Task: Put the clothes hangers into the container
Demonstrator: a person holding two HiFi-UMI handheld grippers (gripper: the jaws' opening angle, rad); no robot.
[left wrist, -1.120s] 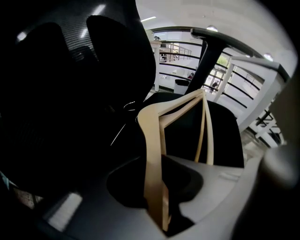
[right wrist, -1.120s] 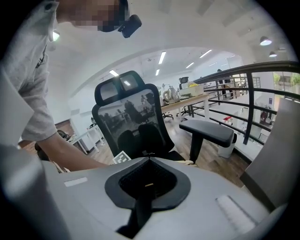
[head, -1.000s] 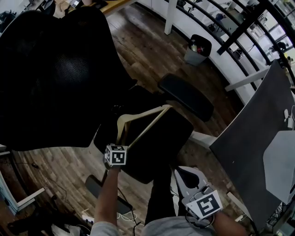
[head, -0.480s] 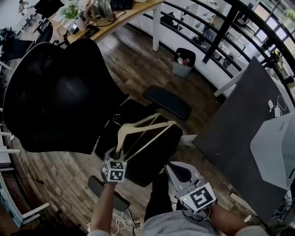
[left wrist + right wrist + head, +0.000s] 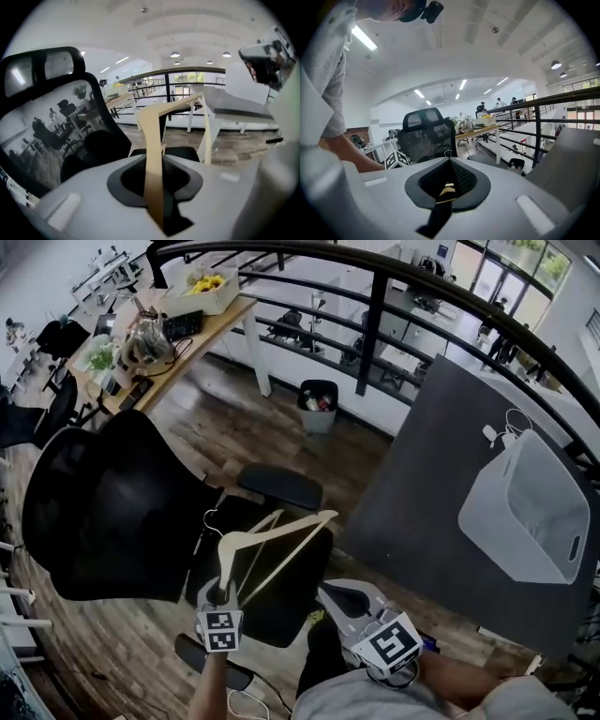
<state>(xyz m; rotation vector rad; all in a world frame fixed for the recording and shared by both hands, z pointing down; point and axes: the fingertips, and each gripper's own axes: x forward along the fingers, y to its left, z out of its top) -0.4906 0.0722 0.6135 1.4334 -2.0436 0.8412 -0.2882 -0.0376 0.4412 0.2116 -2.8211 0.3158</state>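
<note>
A pale wooden clothes hanger (image 5: 274, 542) with a thin metal hook is lifted over the seat of a black chair. My left gripper (image 5: 223, 593) is shut on one of its arms; in the left gripper view the wood strip (image 5: 154, 180) runs up between the jaws of the left gripper (image 5: 157, 190). My right gripper (image 5: 325, 588) hangs low beside it, shut and with nothing in it. Over the closed tips of the right gripper (image 5: 449, 162) a bit of the hanger (image 5: 446, 190) shows. The container, a white tub (image 5: 530, 514), sits on the dark grey table (image 5: 422, 484) at the right.
A black mesh office chair (image 5: 103, 507) with a padded armrest (image 5: 279, 487) fills the left. Behind it are a black railing (image 5: 375, 296), a waste bin (image 5: 319, 396) and a wooden desk (image 5: 169, 329) crowded with objects. White cables lie by the tub.
The view has lifted and turned, so the grey table and white tub now show in full. The left gripper still holds the hanger, now raised off the chair seat. The right gripper stays low.
</note>
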